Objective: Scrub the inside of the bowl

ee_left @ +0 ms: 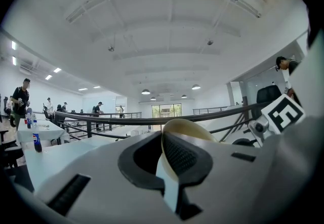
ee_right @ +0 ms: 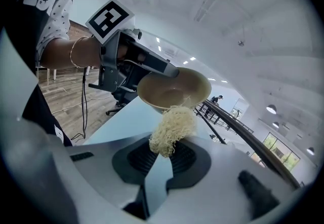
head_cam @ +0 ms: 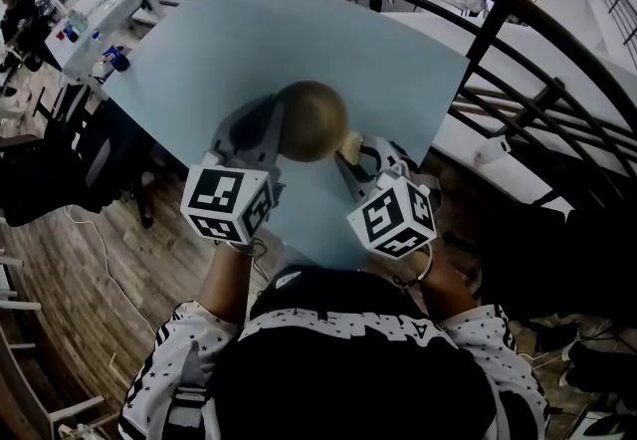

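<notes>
Grey moulded-plastic left gripper (ee_left: 169, 164): was raised in front of the person's chest, aimed forward and slightly upward, its jaws closed on the rim of a tan, round, smooth-walled bowl (head_cam: 312, 119).
Bowl position: was carried over a pale blue, matt table (head_cam: 299, 30), tipped so that its rounded outside faced the head camera and its hollow faced the right gripper (ee_right: 161, 159).
Right gripper pose: was held level with the left one, just beside the bowl and angled in toward it, with its jaws clamped on a pale yellow, stringy, tangled scrubber (ee_right: 172, 126).
Scrubber contact: its loose upper strands lay at the bowl's near rim and reached over it into the hollow; how hard they pressed could not be told.
Arms: both elbows were bent, the forearms bare below white, black-speckled sleeves (head_cam: 164, 368); a thin bangle (ee_right: 72, 51) ringed the left wrist.
Jaw lining: black ribbed pads (ee_right: 183, 157) faced the gripping surfaces.
Marker cubes: a white cube with black square markers (head_cam: 227, 201) topped the left gripper, and a matching one sat on the right.
Surroundings: a black metal railing (head_cam: 518, 15) curved behind the table, above a brown wood-plank floor (head_cam: 60, 269).
</notes>
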Available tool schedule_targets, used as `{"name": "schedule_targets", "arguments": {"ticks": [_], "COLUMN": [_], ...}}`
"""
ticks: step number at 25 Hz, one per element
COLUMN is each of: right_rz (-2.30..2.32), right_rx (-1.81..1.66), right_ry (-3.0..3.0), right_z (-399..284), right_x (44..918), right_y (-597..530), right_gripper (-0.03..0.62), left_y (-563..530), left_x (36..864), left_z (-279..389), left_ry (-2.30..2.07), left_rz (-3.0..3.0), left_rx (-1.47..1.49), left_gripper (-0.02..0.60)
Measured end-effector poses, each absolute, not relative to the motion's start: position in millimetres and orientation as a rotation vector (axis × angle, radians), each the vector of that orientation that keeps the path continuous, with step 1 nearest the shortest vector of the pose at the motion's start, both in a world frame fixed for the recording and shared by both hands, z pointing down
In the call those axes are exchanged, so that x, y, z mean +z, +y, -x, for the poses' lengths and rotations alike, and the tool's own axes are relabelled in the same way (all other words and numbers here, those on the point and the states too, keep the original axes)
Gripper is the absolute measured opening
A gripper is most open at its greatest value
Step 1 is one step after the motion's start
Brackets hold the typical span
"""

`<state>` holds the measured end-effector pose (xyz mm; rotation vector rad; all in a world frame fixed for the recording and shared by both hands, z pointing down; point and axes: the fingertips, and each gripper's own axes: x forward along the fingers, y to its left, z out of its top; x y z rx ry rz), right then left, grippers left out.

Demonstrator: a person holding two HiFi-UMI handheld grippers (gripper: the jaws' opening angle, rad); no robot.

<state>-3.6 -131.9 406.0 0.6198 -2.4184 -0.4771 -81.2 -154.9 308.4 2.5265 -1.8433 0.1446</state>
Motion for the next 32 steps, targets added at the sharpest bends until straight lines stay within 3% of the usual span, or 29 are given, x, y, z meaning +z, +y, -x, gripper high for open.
{"name": "schedule_targets", "arguments": {"ticks": [32], "right_rz": [-0.552], "right_rx": [-0.475], "right_ry": [-2.488], "right_z": [28.2], "right_x": [410.6], "right_y": [-107.0], "right_gripper": [0.058], "left_y": [-152.8], "left_x": [303.6], "left_z": [74.7], "left_ry": [-1.895], "left_rz": [-2.467], "left_rx": [0.002], "left_gripper": [0.023]}}
